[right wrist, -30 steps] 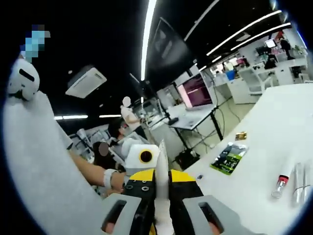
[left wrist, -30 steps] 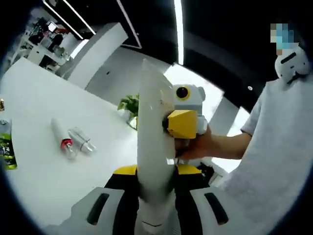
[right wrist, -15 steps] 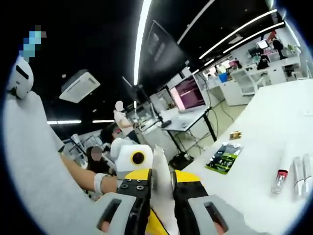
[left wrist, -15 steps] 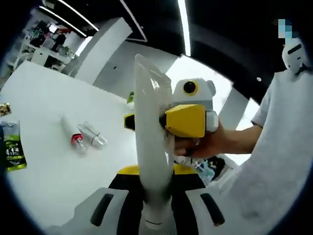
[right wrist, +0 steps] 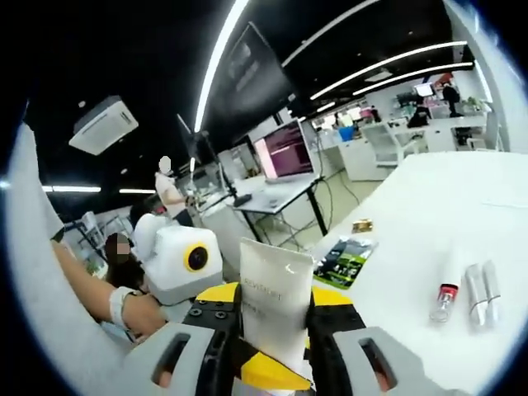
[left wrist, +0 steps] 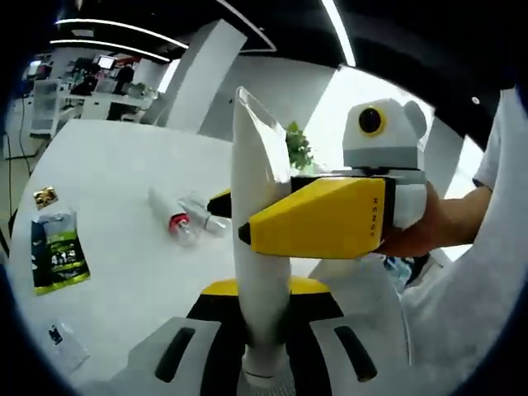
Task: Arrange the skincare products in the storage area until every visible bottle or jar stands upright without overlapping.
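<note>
While both grippers (left wrist: 262,363) (right wrist: 276,363) clamp white tube (left wrist: 257,239), two small tubes (left wrist: 186,221) and green sachet (left wrist: 56,252) lie on table (left wrist: 124,165).

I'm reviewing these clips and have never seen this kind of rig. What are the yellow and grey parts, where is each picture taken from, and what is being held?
No robot here: a person holds a two-jaw gripper in each hand, each carrying a fisheye camera looking along its jaws. In the left gripper view, the left gripper clamps a white tube near its cap, while the right gripper pinches its upper part. The right gripper view shows that same tube between its own jaws. On the white table lie small tubes, a green sachet and a gold-wrapped item.
</note>
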Demonstrator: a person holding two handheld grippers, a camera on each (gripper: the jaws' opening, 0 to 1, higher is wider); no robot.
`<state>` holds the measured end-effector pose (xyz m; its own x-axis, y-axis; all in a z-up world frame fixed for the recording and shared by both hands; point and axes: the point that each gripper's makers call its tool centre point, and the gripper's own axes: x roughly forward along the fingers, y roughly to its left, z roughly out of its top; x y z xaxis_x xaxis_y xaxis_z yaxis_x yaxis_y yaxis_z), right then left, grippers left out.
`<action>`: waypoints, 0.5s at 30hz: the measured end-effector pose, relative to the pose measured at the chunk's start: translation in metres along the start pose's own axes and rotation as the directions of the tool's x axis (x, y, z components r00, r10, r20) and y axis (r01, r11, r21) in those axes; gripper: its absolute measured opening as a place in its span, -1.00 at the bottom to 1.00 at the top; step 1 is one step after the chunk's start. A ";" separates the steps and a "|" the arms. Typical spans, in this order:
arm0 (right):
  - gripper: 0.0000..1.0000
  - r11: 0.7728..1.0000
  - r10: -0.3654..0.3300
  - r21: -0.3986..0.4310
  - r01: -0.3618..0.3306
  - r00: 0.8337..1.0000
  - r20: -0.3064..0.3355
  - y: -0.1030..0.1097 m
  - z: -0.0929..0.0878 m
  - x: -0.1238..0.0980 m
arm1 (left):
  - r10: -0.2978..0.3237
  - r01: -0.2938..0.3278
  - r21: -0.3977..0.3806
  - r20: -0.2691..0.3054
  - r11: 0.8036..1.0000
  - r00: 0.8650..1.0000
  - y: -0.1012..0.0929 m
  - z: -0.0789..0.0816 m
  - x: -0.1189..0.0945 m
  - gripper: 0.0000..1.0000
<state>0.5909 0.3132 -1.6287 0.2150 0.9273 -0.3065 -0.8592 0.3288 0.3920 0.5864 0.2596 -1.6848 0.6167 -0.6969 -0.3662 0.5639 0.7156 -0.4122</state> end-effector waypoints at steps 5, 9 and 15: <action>-0.43 0.999 -0.028 0.023 0.028 1.000 -0.002 -0.005 -0.001 0.002 | 0.041 -0.041 -0.002 0.002 0.999 0.999 0.007 0.001 0.000 -0.75; -0.41 0.998 -0.058 0.020 0.059 0.998 -0.012 -0.008 -0.004 0.004 | 0.104 -0.104 -0.015 -0.012 0.994 0.995 0.014 0.000 0.000 -0.75; -0.34 0.985 -0.128 0.106 0.133 0.990 -0.052 -0.017 -0.015 0.009 | 0.204 -0.203 0.018 -0.033 0.979 0.978 0.027 -0.004 0.000 -0.74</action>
<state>0.6000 0.3134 -1.6514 0.2991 0.8670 -0.3985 -0.7688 0.4663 0.4376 0.5996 0.2787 -1.6993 0.7000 -0.5374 -0.4703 0.4366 0.8432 -0.3137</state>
